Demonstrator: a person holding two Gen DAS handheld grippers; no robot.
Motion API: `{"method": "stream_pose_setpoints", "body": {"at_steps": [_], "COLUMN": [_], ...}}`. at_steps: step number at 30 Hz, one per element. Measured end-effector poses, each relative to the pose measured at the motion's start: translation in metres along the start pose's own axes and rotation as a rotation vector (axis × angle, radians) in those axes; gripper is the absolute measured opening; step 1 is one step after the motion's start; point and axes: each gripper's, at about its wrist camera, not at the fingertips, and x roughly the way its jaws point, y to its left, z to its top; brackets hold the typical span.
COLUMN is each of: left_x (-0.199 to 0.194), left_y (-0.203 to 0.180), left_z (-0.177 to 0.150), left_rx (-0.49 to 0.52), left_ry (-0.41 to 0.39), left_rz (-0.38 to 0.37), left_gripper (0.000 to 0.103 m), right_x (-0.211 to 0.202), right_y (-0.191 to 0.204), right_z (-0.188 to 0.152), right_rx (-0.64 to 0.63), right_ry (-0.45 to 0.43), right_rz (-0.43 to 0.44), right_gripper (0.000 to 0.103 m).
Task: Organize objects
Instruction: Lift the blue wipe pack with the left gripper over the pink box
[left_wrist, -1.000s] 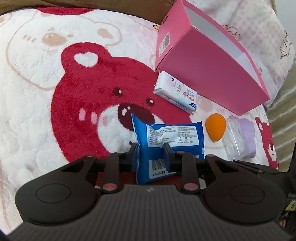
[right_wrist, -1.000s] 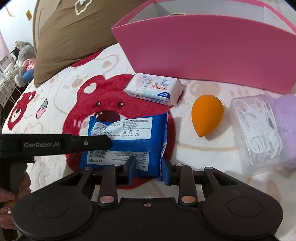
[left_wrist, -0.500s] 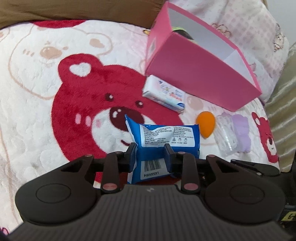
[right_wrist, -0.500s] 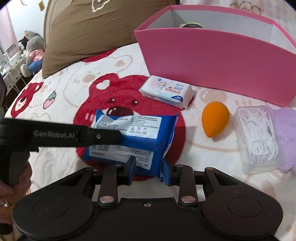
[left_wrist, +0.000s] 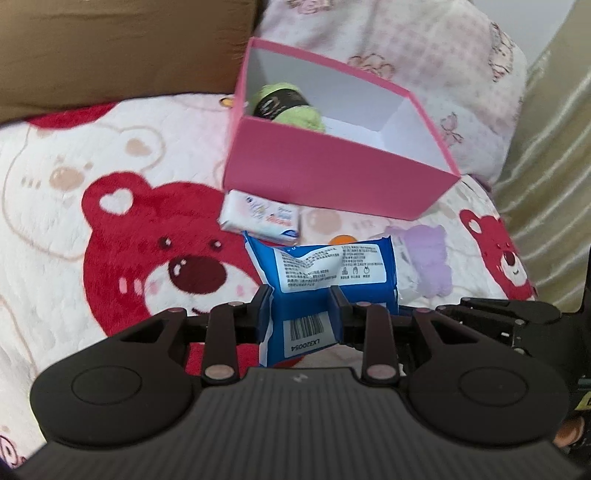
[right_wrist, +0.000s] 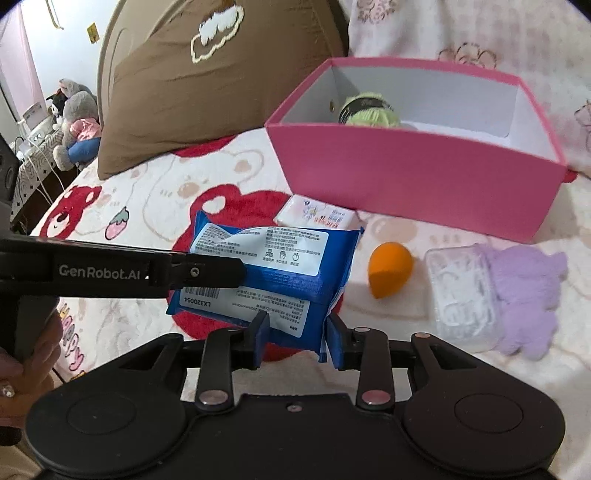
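Both grippers are shut on one blue wet-wipes pack and hold it above the blanket. My left gripper grips its barcode end. My right gripper grips the opposite edge. The open pink box stands beyond the pack, with a green yarn ball inside. On the blanket lie a white tissue pack, an orange sponge, a clear plastic case and a purple plush item.
A red-bear blanket covers the bed. A brown pillow lies behind at the left, a pink-patterned pillow behind the box. Plush toys sit beyond the bed's left edge. The left gripper's body crosses the right view.
Both grippers have raised the blue pack off the blanket and carried it higher, toward the pink box. The box's inside and the yarn ball have come into view.
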Motion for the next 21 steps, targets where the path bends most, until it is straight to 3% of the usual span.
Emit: {"method": "stream_pose_setpoints", "body": {"at_steps": [16, 20, 21], "left_x": [-0.027, -0.032, -0.032], "left_y": [-0.037, -0.046, -0.048], "left_z": [0.015, 0.027, 0.030], "left_rx": [0.064, 0.069, 0.061], "left_ry": [0.002, -0.001, -0.006], "left_rz": [-0.001, -0.009, -0.017], "left_gripper": [0.034, 0.035, 0.035], "right_x": [-0.047, -0.060, -0.063], "right_y": [0.003, 0.005, 0.005], "right_z": [0.009, 0.018, 0.022], "right_rx": [0.013, -0.021, -0.033], "right_ry": [-0.031, -0.043, -0.043], "right_rz": [-0.015, -0.020, -0.019], "right_gripper": [0.047, 0.052, 0.057]}}
